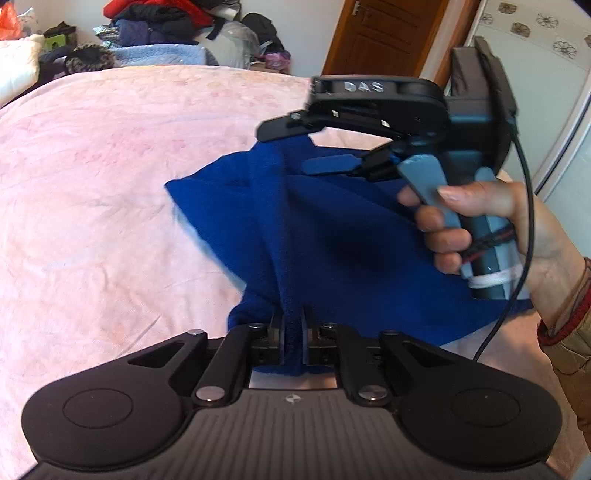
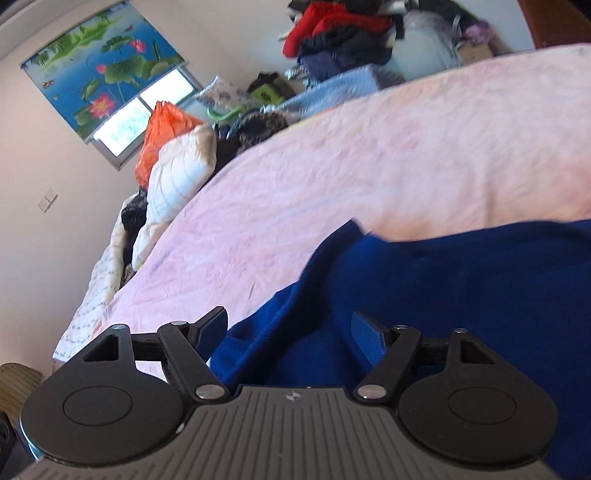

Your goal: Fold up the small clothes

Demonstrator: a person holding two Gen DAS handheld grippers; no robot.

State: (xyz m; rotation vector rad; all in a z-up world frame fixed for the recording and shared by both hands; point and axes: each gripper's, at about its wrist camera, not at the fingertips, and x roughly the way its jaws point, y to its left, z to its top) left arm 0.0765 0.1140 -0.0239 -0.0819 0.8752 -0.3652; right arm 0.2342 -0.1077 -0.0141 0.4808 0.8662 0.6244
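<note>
A dark blue garment [image 1: 325, 229] lies bunched on the pink bedspread [image 1: 110, 184]. My left gripper [image 1: 293, 325] is shut on a pinched fold of the garment at its near edge. My right gripper [image 1: 295, 147] shows in the left wrist view above the garment's far part, held by a hand, with its jaws apart. In the right wrist view my right gripper [image 2: 290, 325] is open, its fingers either side of the blue garment [image 2: 443, 295], which lies loose between them over the bedspread [image 2: 369, 166].
Piles of clothes [image 1: 155, 26] and bags line the far side of the bed. A white pillow [image 2: 177, 177] and an orange bag [image 2: 162, 129] sit by the window. A brown door [image 1: 388, 37] stands at the back right.
</note>
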